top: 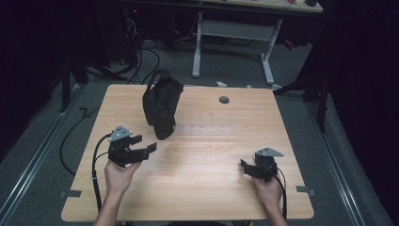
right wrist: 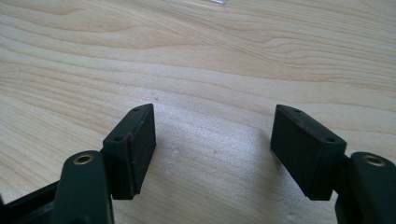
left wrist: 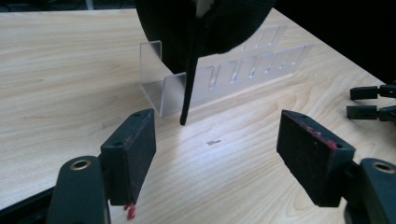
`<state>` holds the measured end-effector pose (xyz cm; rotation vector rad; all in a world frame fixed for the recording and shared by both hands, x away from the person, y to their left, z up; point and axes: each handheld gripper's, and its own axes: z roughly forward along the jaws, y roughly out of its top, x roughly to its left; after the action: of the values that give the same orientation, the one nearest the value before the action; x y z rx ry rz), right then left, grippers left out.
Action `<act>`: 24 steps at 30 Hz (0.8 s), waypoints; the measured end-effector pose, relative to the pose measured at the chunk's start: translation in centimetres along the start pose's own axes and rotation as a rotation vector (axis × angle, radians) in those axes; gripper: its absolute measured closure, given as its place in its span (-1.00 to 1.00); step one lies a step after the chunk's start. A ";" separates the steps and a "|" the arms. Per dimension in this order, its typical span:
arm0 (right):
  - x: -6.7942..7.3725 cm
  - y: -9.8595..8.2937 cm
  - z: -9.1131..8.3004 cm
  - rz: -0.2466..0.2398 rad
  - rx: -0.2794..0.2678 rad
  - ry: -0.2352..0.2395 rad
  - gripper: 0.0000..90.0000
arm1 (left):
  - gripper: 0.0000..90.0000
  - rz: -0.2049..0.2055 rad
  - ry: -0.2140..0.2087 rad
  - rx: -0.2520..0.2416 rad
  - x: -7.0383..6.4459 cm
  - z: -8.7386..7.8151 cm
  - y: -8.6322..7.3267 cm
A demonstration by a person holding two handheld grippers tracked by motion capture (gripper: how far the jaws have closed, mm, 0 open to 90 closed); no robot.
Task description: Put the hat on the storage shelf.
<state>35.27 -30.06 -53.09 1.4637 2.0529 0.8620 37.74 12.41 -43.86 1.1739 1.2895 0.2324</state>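
1. High view: wooden table (top: 197, 188) with a black bag (top: 161, 107) standing toward 11 o'clock, its bottom end on a clear plastic rack (top: 207, 130) lying across the middle. Left gripper (top: 143, 145) at 8 o'clock, jaws spread wide, empty, aimed at the bag's foot and just short of it. Right gripper (top: 243, 168) at 4 o'clock, well apart from the bag, holding nothing. Round grey hole (top: 224, 100) at 1 o'clock; white desk frame (top: 233, 44) on the floor beyond.
2. Left gripper view: bag (left wrist: 205, 25) at 12 o'clock over the rack (left wrist: 224, 77), a thin black strap (left wrist: 189, 84) hanging down between rack and open jaws. Other gripper's tips at 3 o'clock.
3. Right gripper view: jaws wide apart over bare wood (right wrist: 210, 60), nothing between them.
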 end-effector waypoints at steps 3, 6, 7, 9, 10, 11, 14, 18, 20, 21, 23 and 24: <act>0.0 0.0 0.0 0.000 0.000 0.000 -0.31 | -0.36 -0.006 -0.002 -0.002 0.1 -0.3 -0.3; 0.0 0.0 0.0 0.000 0.000 0.000 -0.31 | -0.36 -0.011 -0.002 -0.001 0.1 -0.4 -0.6; 0.0 0.0 0.0 0.000 0.000 0.000 -0.31 | -0.36 -0.012 -0.003 0.001 0.2 -0.5 -0.8; 0.0 0.0 0.0 0.000 0.000 0.000 -0.31 | -0.36 -0.012 -0.002 -0.001 0.2 -0.7 -1.1; 0.0 0.0 0.0 -0.001 0.000 0.000 -0.31 | -0.36 -0.012 -0.002 -0.001 0.2 -0.7 -1.1; 0.0 0.0 0.0 -0.001 0.000 0.000 -0.31 | -0.36 -0.011 -0.002 -0.002 0.2 -0.7 -1.2; 0.0 0.0 0.0 0.000 0.000 0.000 -0.31 | -0.36 -0.008 -0.002 0.001 0.3 -0.9 -1.6; 0.0 0.0 0.0 0.000 0.000 0.000 -0.31 | -0.36 -0.005 -0.001 -0.001 0.4 -1.1 -2.0; 0.0 0.0 0.0 0.000 0.000 0.000 -0.31 | -0.37 -0.007 0.000 0.000 0.4 -1.2 -2.3; 0.0 0.0 0.0 0.000 0.000 0.000 -0.31 | -0.37 -0.005 0.000 0.000 0.5 -1.2 -2.4; 0.0 0.0 0.0 0.000 0.000 0.000 -0.31 | -0.37 -0.005 0.001 0.002 0.6 -1.2 -2.6; 0.0 0.0 0.0 0.000 0.000 0.000 -0.31 | -0.37 -0.002 0.004 0.005 0.7 -1.3 -2.9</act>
<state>35.27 -30.06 -53.09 1.4633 2.0531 0.8619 35.62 12.28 -46.28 1.1770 1.2953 0.2306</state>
